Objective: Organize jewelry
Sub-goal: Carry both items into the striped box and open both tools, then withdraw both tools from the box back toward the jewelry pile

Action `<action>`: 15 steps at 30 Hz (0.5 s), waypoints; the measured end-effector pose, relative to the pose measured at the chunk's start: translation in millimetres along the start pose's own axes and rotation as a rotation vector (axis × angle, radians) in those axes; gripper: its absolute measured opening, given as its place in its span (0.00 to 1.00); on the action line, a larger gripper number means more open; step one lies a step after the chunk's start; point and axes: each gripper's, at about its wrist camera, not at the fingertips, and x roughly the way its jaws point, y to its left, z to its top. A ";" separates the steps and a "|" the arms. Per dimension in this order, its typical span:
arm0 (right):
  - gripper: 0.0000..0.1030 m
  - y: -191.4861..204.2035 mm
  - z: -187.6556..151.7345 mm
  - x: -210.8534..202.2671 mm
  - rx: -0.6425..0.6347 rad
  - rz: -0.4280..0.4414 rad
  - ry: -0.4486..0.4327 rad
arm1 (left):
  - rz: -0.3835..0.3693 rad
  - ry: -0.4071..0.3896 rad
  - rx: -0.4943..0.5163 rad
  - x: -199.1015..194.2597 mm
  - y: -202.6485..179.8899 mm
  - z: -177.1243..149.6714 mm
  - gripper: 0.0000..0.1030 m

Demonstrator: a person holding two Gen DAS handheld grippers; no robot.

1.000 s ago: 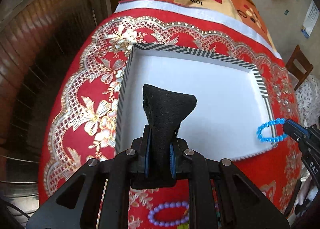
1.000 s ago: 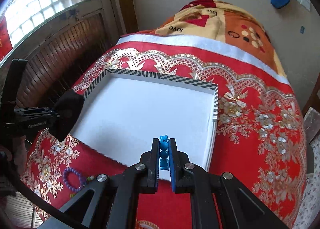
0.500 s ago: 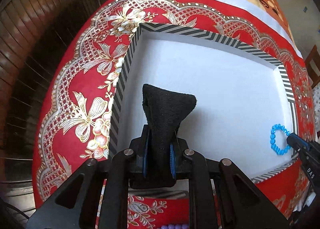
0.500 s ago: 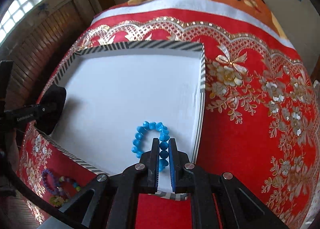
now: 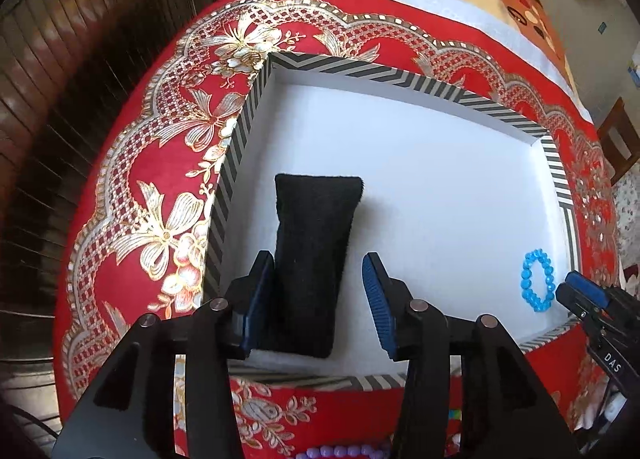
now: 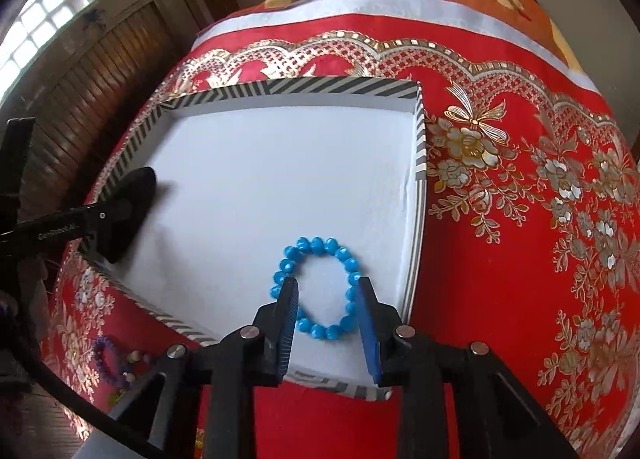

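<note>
In the shallow white tray with the black-and-white striped rim [image 5: 236, 147], the black velvet pouch [image 5: 316, 259] lies flat at its 8 o'clock corner, inside the left claw [image 5: 318, 291], whose jaws are opening off it. At the tray's 4 o'clock corner the blue beaded bracelet [image 6: 316, 287] rests on the white floor under the right claw [image 6: 326, 311], which is opening too, pads clear of the beads.

Black left gripper [image 5: 318, 271] and right gripper [image 6: 328, 291]: blue ribbed pads, silver screws.
</note>
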 end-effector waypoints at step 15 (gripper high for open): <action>0.41 28.5 -29.8 -70.1 -0.014 -0.012 -0.075 | -0.012 -0.098 0.041 -59.8 -2.6 -47.5 0.44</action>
